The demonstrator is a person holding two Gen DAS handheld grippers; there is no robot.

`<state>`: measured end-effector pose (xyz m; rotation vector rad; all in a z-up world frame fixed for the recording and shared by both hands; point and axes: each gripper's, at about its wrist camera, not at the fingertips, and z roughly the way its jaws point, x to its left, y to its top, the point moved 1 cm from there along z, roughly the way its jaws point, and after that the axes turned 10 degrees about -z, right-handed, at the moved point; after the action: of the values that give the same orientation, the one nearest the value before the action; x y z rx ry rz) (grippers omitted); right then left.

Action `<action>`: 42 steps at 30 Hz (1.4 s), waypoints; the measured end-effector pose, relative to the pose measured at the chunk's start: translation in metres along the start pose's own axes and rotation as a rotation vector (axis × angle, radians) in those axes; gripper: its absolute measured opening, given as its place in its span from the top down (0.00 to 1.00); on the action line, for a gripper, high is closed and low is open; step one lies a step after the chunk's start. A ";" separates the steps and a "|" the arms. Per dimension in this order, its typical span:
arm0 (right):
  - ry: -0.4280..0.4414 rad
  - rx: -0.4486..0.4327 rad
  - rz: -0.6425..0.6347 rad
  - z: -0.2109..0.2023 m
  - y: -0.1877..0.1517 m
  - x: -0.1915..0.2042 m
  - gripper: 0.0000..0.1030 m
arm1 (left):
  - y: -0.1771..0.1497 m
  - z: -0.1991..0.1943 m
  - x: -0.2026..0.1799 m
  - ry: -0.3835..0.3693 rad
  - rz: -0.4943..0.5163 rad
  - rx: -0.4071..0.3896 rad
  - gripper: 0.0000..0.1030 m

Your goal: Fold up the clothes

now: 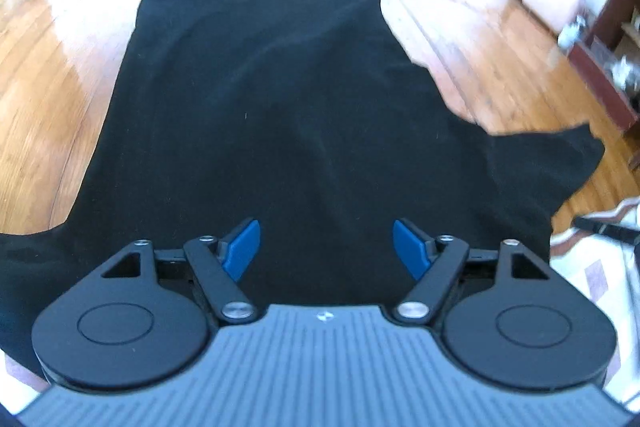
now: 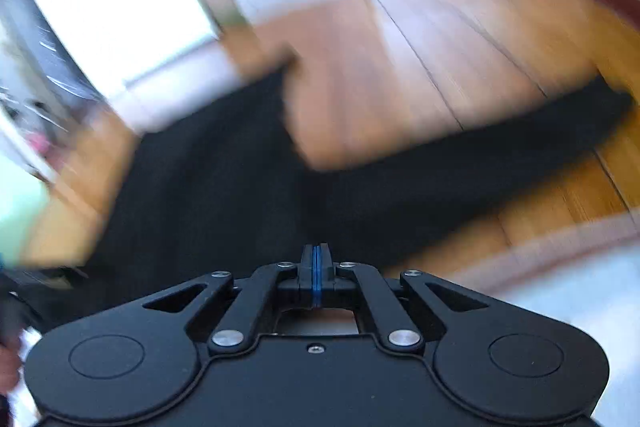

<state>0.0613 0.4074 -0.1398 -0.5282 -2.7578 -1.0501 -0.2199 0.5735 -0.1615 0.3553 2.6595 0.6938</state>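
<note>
The black shirt (image 1: pixel 280 115) lies flat on the floor (image 1: pixel 48 67), stretching away from the left hand-held gripper (image 1: pixel 326 243) — open, empty; the right hand-held gripper (image 2: pixel 317 259) — closed, grip unclear.

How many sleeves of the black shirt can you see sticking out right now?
2. On the black shirt, one sleeve sticks out to the right over the wooden floor; the other sleeve runs off the left wrist view's left edge, so part of it is hidden.

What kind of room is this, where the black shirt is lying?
Probably a room in someone's home. The black shirt lies spread on a shiny wooden floor, a patterned rug sits at its edge, and dark wooden furniture stands to one side.
</note>
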 end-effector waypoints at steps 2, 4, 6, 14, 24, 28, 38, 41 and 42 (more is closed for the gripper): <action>0.008 0.074 0.078 0.009 -0.018 -0.015 0.92 | -0.005 0.009 -0.005 0.001 0.027 0.030 0.26; 0.113 0.085 0.263 0.011 -0.031 -0.033 0.83 | -0.010 0.018 -0.010 0.001 0.055 0.060 0.26; 0.218 0.065 0.432 0.014 -0.036 -0.047 0.56 | -0.016 0.020 -0.023 -0.040 0.104 0.056 0.26; 0.181 0.048 0.539 0.041 0.017 -0.067 0.41 | -0.050 0.030 -0.099 -0.238 0.326 0.071 0.26; -0.120 0.063 0.416 0.026 0.053 -0.128 0.38 | -0.085 0.068 -0.163 -0.192 0.464 0.004 0.23; -0.210 0.048 0.430 0.013 0.057 -0.155 0.37 | -0.086 0.078 -0.182 -0.137 0.465 -0.022 0.27; -0.372 0.021 0.543 0.048 0.087 -0.189 0.25 | -0.062 0.080 -0.164 -0.181 0.275 0.002 0.87; -0.451 0.038 0.343 0.065 0.093 -0.167 0.28 | -0.057 0.082 -0.150 -0.228 0.234 0.007 0.92; -0.476 0.043 0.277 0.071 0.096 -0.160 0.37 | -0.056 0.082 -0.148 -0.239 0.233 0.008 0.92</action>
<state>0.2444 0.4776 -0.1743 -1.2550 -2.9557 -0.8883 -0.0616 0.5119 -0.2145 0.7120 2.4180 0.6623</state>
